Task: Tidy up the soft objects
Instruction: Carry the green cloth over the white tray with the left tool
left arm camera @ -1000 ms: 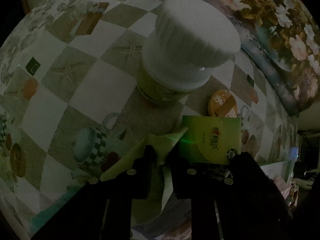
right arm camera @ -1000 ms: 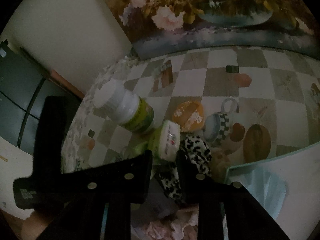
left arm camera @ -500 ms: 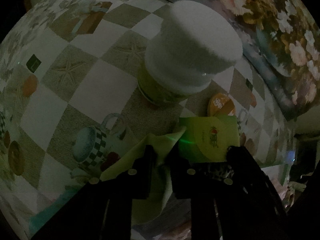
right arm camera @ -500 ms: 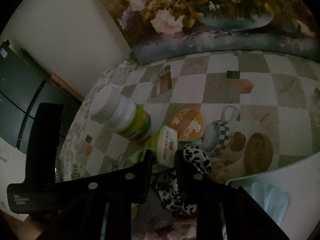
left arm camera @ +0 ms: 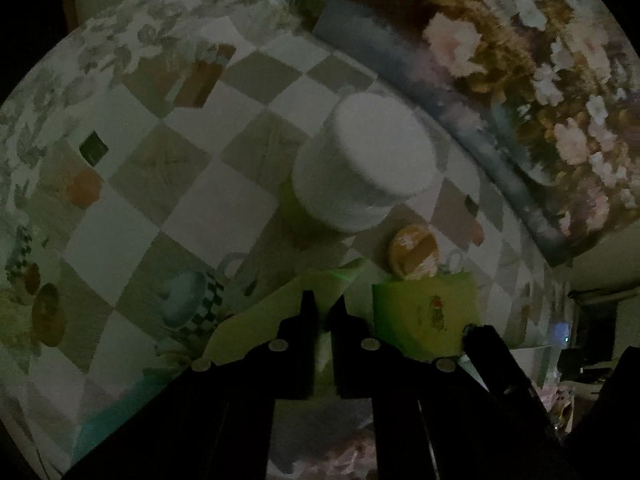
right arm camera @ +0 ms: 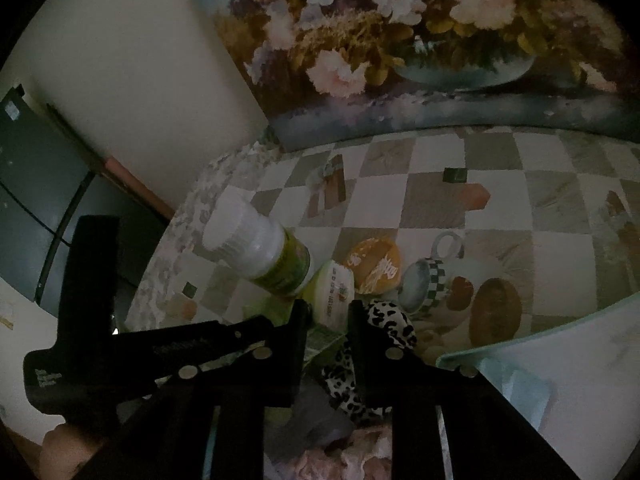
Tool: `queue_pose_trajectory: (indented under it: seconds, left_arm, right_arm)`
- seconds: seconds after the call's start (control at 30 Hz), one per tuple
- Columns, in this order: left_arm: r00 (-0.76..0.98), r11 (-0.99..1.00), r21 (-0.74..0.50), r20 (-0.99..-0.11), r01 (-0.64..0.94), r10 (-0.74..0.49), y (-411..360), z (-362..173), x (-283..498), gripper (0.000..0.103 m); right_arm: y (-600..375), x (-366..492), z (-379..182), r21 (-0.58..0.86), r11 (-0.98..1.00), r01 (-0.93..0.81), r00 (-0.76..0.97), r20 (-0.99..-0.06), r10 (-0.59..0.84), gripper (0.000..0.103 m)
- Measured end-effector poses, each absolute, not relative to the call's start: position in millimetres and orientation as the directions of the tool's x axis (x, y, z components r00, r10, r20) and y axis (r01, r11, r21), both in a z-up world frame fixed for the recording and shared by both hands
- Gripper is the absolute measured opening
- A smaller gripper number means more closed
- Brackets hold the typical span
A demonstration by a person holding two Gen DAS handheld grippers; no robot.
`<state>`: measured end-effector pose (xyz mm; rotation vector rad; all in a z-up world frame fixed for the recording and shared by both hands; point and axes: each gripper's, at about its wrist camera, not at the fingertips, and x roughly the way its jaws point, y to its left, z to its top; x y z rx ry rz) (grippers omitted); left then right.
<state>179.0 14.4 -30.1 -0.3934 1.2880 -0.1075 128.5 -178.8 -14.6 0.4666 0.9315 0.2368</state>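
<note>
In the left wrist view my left gripper (left arm camera: 324, 308) is shut on a thin light green cloth (left arm camera: 256, 320) that fans out to the left above the tablecloth. My right gripper (right arm camera: 330, 312) is shut on the lower end of a green tissue packet (right arm camera: 334, 292), held just off the table. That packet (left arm camera: 424, 312) also shows in the left wrist view, with a right finger at its lower right corner. A leopard-print cloth (right arm camera: 384, 332) lies bunched against the right finger. The room is dim.
A white-capped green bottle (right arm camera: 256, 248) and an orange round lid (right arm camera: 376, 266) stand just beyond the packet on the checkered tablecloth (left arm camera: 200, 208). A flower painting (right arm camera: 400, 40) leans along the far edge. A white bin with a teal rim (right arm camera: 540, 344) is at right; pink cloth (right arm camera: 340, 460) lies below.
Both grippers have risen, so the bottle looks smaller and farther off. The left jaws have closed tighter on the green cloth. The packet has come up with the right gripper.
</note>
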Motion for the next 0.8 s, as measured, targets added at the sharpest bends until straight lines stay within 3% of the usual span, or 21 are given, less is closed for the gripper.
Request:
queue_pose_trajectory:
  seconds: [0.4,0.8]
  left_arm:
    - [0.377,0.949,-0.302,-0.892,-0.089,-0.249,6.7,16.9,158.7,0.006]
    - [0.488,0.953,-0.302,-0.827,0.033,-0.279,-16.9,74.0,122.4,0.006]
  right_arm:
    - [-195.1,102.8,25.7,0.496,0.868,0.024,0.636,-0.678,0.370,0.022]
    - [-224.4,50.7,73.2,0.521,0.850,0.077,0.724,-0.615,0.312,0.022]
